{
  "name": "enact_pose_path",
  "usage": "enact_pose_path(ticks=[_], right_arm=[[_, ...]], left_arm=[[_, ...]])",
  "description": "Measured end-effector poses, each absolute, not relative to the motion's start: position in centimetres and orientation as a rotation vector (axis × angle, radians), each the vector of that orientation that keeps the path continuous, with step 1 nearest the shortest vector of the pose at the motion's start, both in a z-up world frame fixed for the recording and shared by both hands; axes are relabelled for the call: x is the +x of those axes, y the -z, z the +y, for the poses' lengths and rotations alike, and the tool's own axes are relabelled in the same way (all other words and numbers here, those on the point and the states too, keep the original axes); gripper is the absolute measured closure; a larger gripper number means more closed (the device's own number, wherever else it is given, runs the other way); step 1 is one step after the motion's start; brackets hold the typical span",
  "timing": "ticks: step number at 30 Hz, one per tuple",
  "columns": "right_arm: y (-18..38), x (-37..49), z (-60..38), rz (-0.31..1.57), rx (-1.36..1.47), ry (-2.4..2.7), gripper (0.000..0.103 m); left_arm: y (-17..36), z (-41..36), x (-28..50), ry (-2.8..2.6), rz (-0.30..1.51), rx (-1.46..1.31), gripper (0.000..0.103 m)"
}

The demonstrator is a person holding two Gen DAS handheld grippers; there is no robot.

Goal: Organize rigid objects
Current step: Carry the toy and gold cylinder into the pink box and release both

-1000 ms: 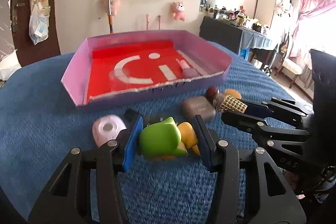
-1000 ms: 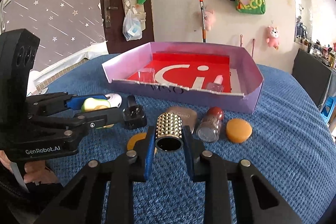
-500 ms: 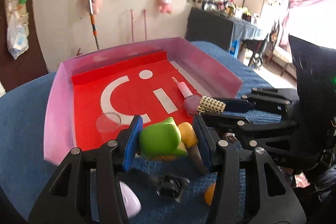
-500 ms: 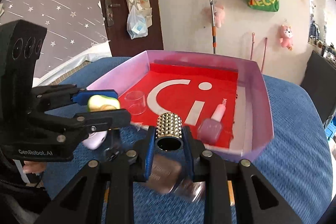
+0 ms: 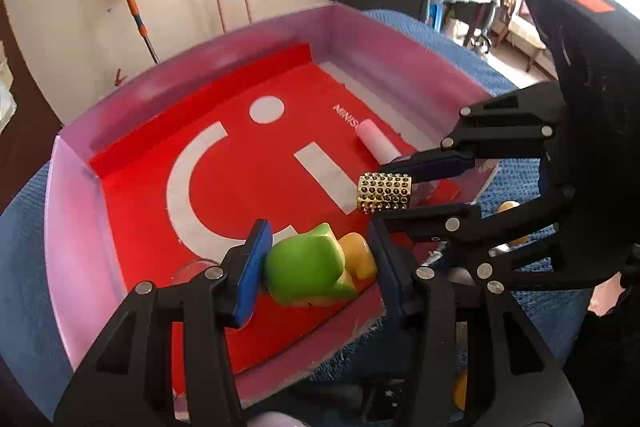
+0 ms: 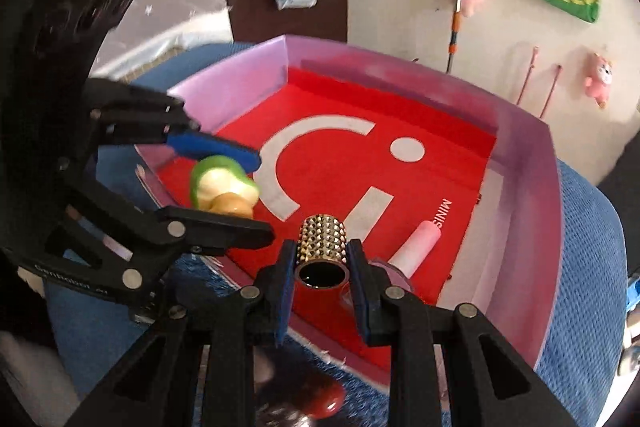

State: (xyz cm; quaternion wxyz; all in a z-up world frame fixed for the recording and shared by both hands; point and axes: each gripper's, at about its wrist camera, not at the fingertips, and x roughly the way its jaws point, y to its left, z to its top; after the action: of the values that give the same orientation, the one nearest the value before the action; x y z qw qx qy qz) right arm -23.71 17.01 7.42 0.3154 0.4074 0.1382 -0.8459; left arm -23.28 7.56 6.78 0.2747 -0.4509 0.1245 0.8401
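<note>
My left gripper (image 5: 316,263) is shut on a green and yellow toy figure (image 5: 308,269), held above the near part of the pink tray (image 5: 72,219) with the red liner. In the right wrist view the same left gripper (image 6: 256,195) and toy figure (image 6: 218,187) hang over the tray's left side. My right gripper (image 6: 322,263) is shut on a gold studded tube (image 6: 322,243), open end towards the camera, over the tray's near edge. From the left wrist view the right gripper (image 5: 386,193) and gold tube (image 5: 384,193) are at the right.
In the tray (image 6: 548,211) lie a pink nail polish bottle (image 6: 416,245) and a clear glass (image 5: 192,267), partly hidden. A red-capped jar (image 6: 320,401) and an orange piece (image 5: 508,207) sit on the blue cloth (image 6: 584,307) outside. Wall and door stand behind.
Both grippers have travelled forward from the loose objects on the cloth to above the tray, each keeping its object. The tray now fills both views.
</note>
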Motion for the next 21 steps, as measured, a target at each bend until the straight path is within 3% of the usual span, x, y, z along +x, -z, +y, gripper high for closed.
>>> enact_pose_path(ticks=[21], right_arm=[[-6.4, -26.7, 15.9, 0.509, 1.183, 2.051, 0.075]], left_arm=[[-5.6, 8.1, -24.8, -2.140, 0.432, -1.280, 0.055]])
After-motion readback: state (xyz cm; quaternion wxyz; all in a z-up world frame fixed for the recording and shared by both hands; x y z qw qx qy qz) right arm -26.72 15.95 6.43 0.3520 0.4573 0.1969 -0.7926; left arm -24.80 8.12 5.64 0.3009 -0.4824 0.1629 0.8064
